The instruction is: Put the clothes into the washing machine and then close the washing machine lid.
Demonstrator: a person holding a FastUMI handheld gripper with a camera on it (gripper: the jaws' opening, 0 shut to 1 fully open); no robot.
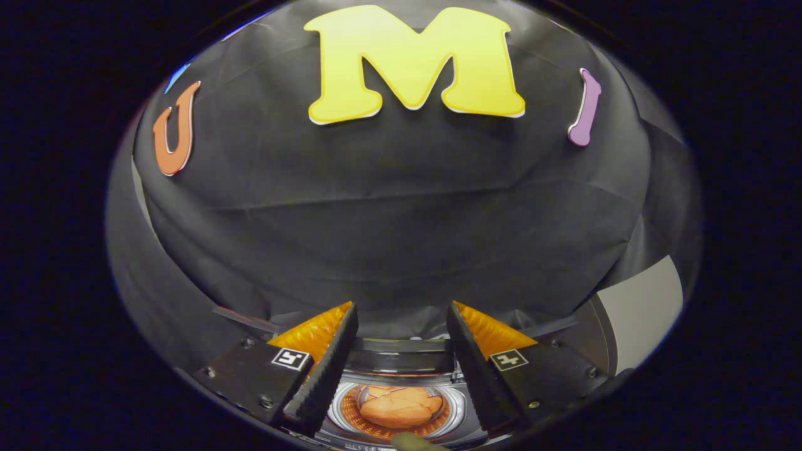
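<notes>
Below and between my fingers I look down into a small top-loading washing machine (pixel 401 366). Its round drum (pixel 341 407) holds a bundled orange cloth (pixel 399 407). The lid looks raised at the back of the machine, seen edge-on beyond the drum. My gripper (pixel 401 313) hovers above the opening, open, with nothing between its fingers. The fingers (pixel 326 369) point toward the booth wall, well above the cloth.
The black cloth wall rises close behind the machine. A pale grey panel (pixel 642 310) stands to the right of the machine. A small dull object (pixel 413 441) sits at the near rim of the machine.
</notes>
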